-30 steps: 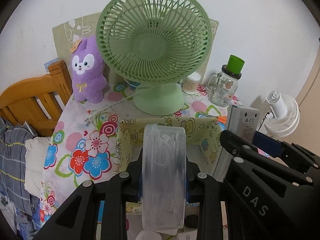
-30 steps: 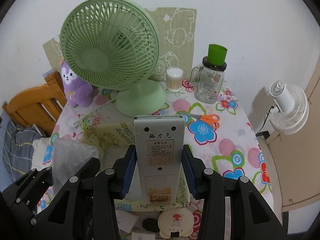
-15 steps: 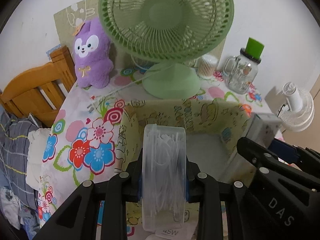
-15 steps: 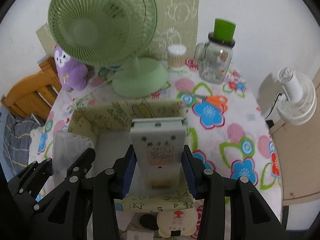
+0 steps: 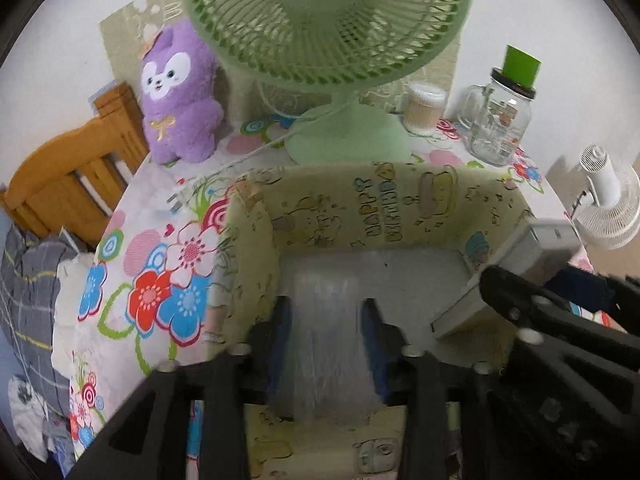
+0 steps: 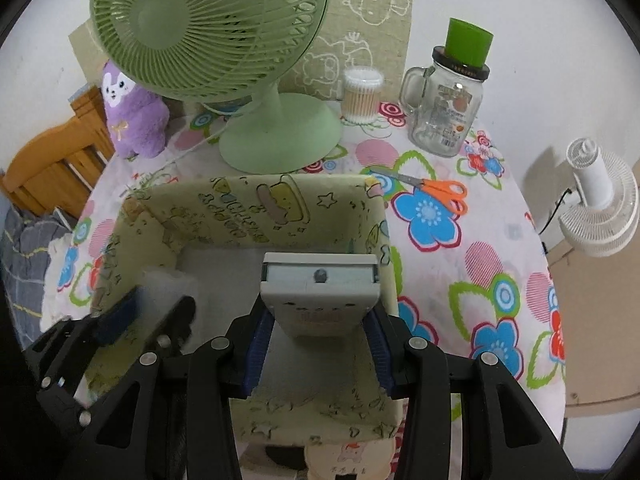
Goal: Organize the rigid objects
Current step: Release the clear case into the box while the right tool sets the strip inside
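While both of my grippers reach down into the soft yellow cartoon box, each one has a hard thing between its fingers. My left gripper has the clear plastic case standing on its edge on the left side of the box floor. Its jaws are opening, and I see a thin gap between the blue pads and the case, so they no longer squeeze it. My right gripper has the grey-white boxy gadget on the right side of the box, close to the right wall. Its jaws are opening too, and the pads sit apart from the gadget's sides. The box rests on the flowery tablecloth. Behind it stands the green fan, with the purple plush toy to its left. A tub of cotton swabs and a glass jar with a green lid stand to the fan's right. Orange scissors lie near the box's back right corner. A small white fan sits off the table on the right.
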Demonstrator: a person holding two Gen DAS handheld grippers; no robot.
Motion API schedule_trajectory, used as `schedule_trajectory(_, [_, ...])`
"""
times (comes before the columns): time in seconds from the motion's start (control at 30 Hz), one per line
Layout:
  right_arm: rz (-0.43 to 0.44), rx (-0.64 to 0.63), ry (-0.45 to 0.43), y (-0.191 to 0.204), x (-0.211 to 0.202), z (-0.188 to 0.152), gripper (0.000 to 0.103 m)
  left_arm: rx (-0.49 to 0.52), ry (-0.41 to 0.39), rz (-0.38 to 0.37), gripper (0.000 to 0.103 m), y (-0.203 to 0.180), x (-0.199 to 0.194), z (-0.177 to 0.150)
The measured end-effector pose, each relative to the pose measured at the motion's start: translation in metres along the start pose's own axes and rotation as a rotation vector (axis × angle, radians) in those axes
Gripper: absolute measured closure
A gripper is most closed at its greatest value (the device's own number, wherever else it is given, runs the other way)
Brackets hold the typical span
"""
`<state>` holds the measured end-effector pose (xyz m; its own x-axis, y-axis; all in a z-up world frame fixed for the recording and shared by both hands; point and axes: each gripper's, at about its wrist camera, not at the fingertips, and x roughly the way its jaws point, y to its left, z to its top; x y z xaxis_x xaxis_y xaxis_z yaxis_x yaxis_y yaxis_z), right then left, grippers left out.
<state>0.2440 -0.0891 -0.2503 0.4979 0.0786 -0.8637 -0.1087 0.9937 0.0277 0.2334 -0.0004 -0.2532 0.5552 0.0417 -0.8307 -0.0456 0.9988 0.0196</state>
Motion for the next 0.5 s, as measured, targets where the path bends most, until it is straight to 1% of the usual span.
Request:
schedule_trajectory(0.03, [0.019, 0.009, 0.011, -0.001, 0.003, 0.002, 0.042, 0.000, -0.001, 0.005, 0.050, 0.000, 0.000, 0.000])
schedule_trajectory(0.07, [0.050, 0.021, 0.010, -0.002, 0.003, 0.003, 0.039, -0.003, -0.004, 0.008, 0.045, -0.001, -0.001, 0.001])
schedule_trajectory(0.1, [0.061, 0.034, 0.006, -0.002, 0.003, 0.004, 0.036, -0.013, -0.008, -0.002, 0.042, 0.001, -0.002, 0.001])
schedule_trajectory(0.13, [0.066, 0.047, -0.002, -0.003, 0.002, 0.005, 0.033, -0.030, -0.011, -0.015, 0.041, 0.004, -0.004, 0.002])
schedule_trajectory(0.2, [0.074, 0.050, -0.014, -0.002, 0.000, 0.006, 0.029, -0.038, -0.014, -0.020, 0.040, 0.005, -0.006, 0.004])
schedule_trajectory(0.43, [0.061, 0.042, -0.022, 0.001, -0.002, 0.006, 0.028, -0.029, -0.017, -0.023, 0.040, 0.006, -0.012, 0.004])
schedule_trajectory(0.5, [0.059, 0.055, -0.039, 0.000, -0.005, 0.006, 0.028, -0.036, -0.022, -0.026, 0.039, 0.007, -0.014, 0.005])
